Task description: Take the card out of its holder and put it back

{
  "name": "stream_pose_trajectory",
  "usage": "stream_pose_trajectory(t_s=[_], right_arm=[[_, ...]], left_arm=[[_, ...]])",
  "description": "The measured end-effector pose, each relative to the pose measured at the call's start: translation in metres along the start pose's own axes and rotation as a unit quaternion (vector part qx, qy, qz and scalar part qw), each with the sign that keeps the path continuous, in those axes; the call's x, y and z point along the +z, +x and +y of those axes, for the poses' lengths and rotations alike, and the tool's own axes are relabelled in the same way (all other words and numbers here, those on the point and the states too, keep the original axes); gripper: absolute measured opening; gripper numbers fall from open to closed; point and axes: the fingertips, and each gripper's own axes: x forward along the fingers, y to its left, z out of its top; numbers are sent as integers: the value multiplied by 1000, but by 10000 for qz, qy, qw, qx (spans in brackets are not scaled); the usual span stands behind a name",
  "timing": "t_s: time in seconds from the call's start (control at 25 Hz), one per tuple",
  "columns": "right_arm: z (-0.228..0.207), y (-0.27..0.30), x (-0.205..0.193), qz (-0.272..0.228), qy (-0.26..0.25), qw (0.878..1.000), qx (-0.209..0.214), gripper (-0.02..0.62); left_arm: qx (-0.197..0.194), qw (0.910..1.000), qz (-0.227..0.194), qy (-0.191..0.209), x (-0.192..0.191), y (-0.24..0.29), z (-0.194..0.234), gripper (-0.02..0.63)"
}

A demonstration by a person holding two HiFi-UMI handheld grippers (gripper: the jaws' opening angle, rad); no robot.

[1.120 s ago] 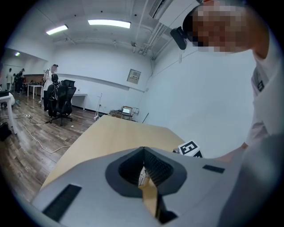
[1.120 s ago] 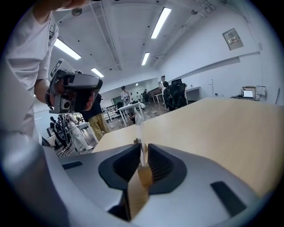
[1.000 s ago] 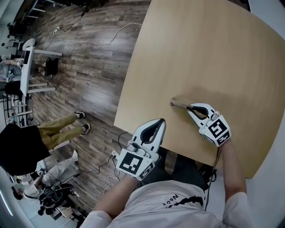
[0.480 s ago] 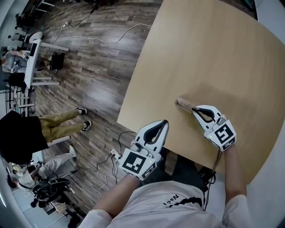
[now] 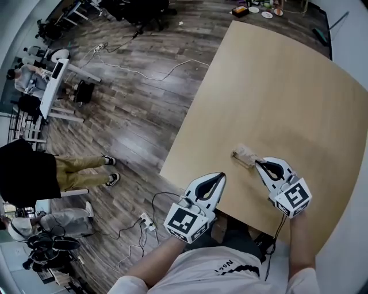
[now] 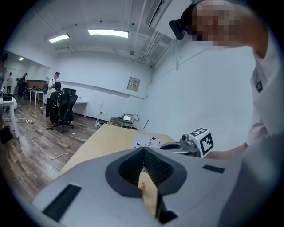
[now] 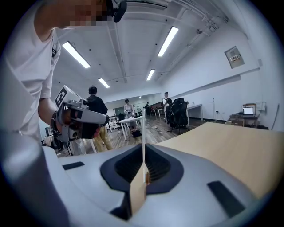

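My right gripper (image 5: pixel 260 163) is shut on the card (image 5: pixel 245 154), a thin pale sheet held just above the tan table (image 5: pixel 287 86) near its front edge. Seen from the left gripper view, the card (image 6: pixel 146 142) is white with small dark prints and sticks out of the right gripper (image 6: pixel 188 144). In the right gripper view the card (image 7: pixel 143 128) stands edge-on between the jaws (image 7: pixel 143 173). Whether a holder surrounds it I cannot tell. My left gripper (image 5: pixel 221 175) hangs at the table's front edge to the card's left, shut (image 6: pixel 145 177) with nothing in it.
Small objects (image 5: pixel 253 10) lie at the table's far corner. Left of the table is wood floor with cables (image 5: pixel 144 74) and a power strip (image 5: pixel 145 221). People (image 5: pixel 34 172) and a white desk (image 5: pixel 57 74) are at the far left.
The card showed as a thin edge-on strip before; now more of its flat face shows in the right gripper. The head view has swung, so both grippers sit lower in the frame.
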Motion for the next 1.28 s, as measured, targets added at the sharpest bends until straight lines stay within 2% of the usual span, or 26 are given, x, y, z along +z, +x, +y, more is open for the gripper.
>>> stream_pose_trajectory(t_s=[0.36, 0.56, 0.72, 1.28], right_arm=[[54, -31, 47, -461, 243, 9968, -612, 25], [74, -47, 88, -680, 491, 9907, -1074, 26], [94, -54, 104, -897, 676, 9849, -1319, 25], [166, -68, 152, -1214, 598, 9760, -1709, 26]], left_arm=[[-583, 9979, -255, 115, 6, -46, -26, 12], [-942, 9947, -381, 174, 33, -70, -35, 12], [-1155, 9917, -502, 260, 44, -90, -39, 12], [-1763, 9789, -928, 466, 85, -158, -51, 12]])
